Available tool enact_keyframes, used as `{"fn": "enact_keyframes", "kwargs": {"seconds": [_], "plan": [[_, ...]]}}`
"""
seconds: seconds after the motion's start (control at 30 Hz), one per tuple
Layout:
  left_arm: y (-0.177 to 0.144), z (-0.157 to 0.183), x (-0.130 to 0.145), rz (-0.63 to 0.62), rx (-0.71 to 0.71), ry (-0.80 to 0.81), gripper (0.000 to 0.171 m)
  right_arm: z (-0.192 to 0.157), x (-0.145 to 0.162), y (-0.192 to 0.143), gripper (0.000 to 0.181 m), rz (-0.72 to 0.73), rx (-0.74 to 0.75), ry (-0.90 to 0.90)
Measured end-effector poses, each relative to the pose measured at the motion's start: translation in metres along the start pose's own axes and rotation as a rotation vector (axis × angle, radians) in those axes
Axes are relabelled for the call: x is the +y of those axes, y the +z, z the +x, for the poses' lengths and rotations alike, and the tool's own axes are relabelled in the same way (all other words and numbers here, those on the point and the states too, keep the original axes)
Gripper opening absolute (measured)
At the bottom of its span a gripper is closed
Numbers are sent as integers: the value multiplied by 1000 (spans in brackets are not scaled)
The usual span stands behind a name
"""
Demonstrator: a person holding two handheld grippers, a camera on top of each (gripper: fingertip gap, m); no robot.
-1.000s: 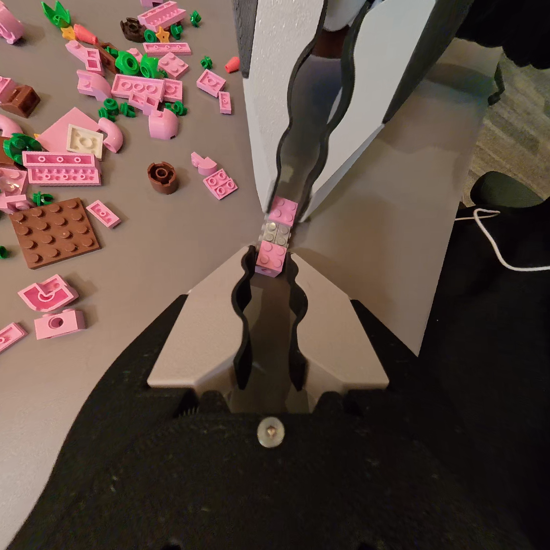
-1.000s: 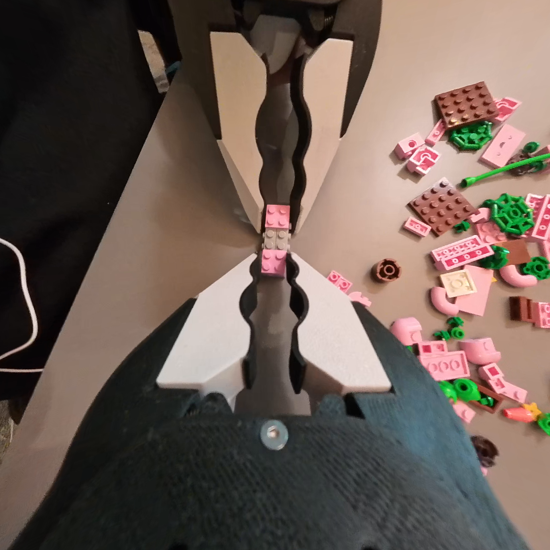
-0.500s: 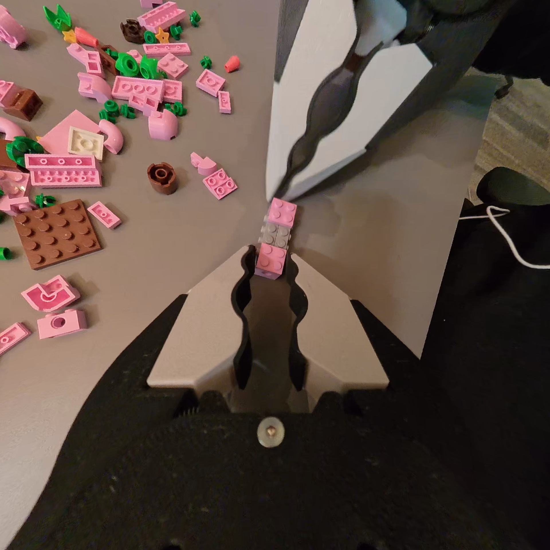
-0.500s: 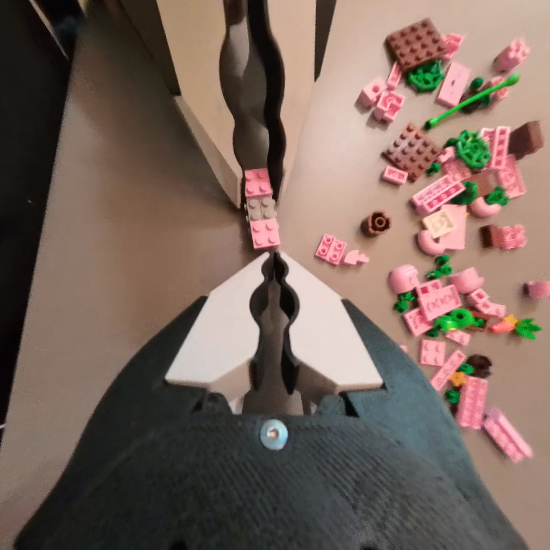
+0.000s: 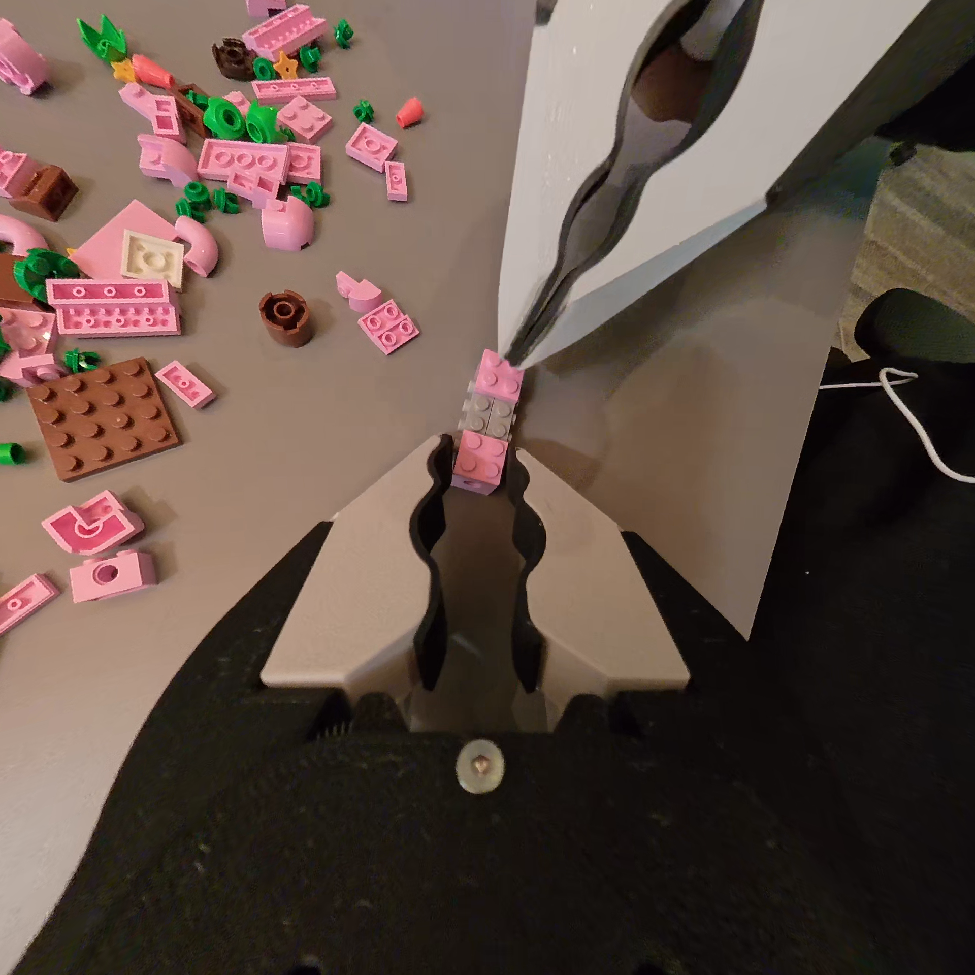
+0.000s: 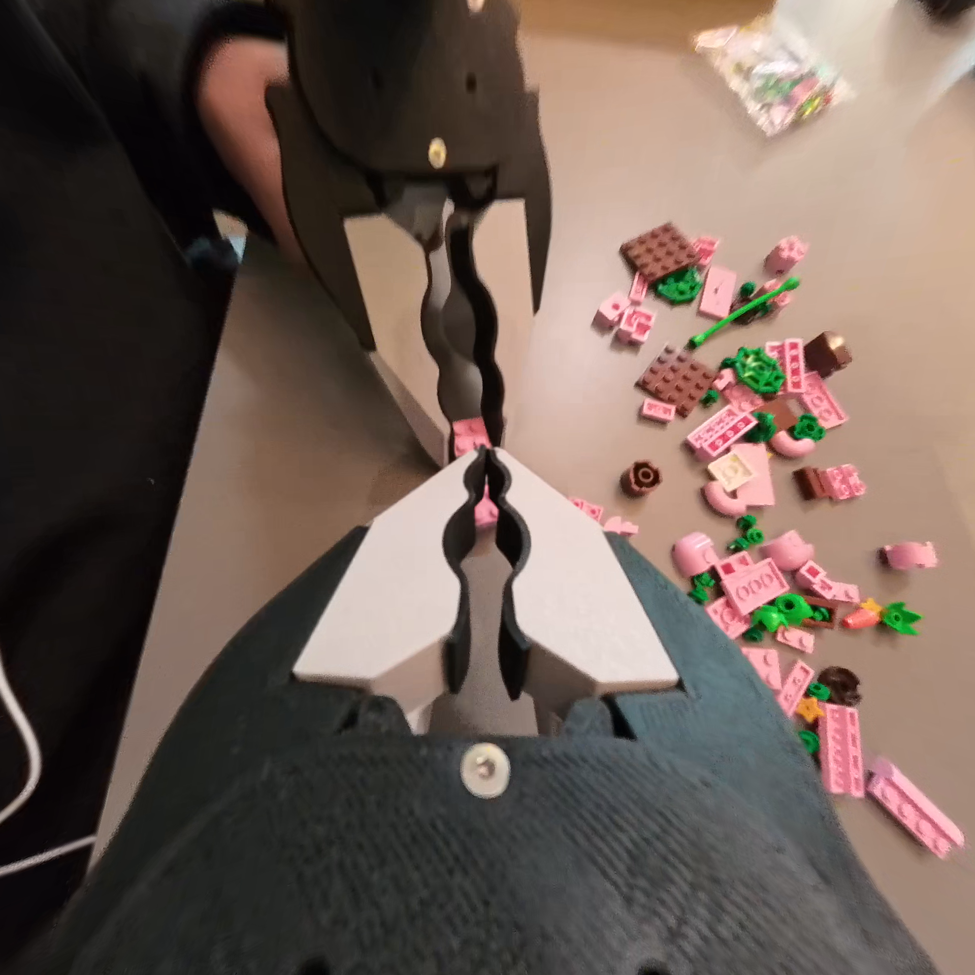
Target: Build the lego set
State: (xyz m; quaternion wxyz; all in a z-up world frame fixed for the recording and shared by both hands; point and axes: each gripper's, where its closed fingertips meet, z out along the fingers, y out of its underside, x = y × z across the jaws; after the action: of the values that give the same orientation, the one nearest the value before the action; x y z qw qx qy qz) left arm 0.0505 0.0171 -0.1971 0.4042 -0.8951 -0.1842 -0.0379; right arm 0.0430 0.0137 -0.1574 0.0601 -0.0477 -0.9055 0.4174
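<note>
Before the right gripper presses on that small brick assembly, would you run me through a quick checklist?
1. Left gripper gripping the pink-grey-pink assembly: ok, clamped on its near pink end.
2. Right gripper empty: ok, shut on nothing.
3. Right tips meeting the assembly: ok, touching the far pink brick at its corner.
4. Bricks fully seated: cannot tell.
5. Loose pieces clear of the work: ok, the brown round brick lies off to one side.
</note>
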Motion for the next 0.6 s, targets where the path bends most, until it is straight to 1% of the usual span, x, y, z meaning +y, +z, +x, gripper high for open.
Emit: {"fn": "enact_keyframes", "kwargs": {"seconds": [0.03, 0.07, 0.13, 0.17, 0.2, 0.27, 0.3, 0.33, 0.43, 0.5, 0.53, 0.6], "plan": [[0, 0, 0, 0, 0, 1, 18, 2, 2, 1, 0, -7, 2, 15], [0, 0, 0, 0, -2, 1, 18, 4, 16, 7, 0, -68, 4, 18], [0, -1, 0, 0, -5, 2, 19, 3, 26, 10, 0, -72, -29, 72], [0, 0, 1, -2, -1, 6, 19, 2, 27, 9, 0, -88, -53, 95], [0, 0, 1, -3, -6, 11, 19, 2, 28, 9, 0, -110, -46, 69], [0, 0, 1, -2, -14, 15, 19, 3, 26, 9, 0, -128, 12, -36], [0, 0, 1, -3, -14, 15, 19, 1, 19, 9, 0, -95, 10, -38], [0, 0, 1, -3, -14, 15, 19, -2, 12, 8, 0, -47, -8, -3], [0, 0, 1, -2, -9, 10, 19, 1, 23, 12, 0, -53, -14, 53], [0, 0, 1, -1, 0, 7, 18, 6, 25, 8, 0, -74, 7, 42], [-1, 1, 0, 5, 13, 4, 18, 7, 17, 3, 0, -20, 19, 32], [-6, 2, -5, 54, 60, -34, 18, 12, -7, -12, 1, 159, 45, 23]]}}
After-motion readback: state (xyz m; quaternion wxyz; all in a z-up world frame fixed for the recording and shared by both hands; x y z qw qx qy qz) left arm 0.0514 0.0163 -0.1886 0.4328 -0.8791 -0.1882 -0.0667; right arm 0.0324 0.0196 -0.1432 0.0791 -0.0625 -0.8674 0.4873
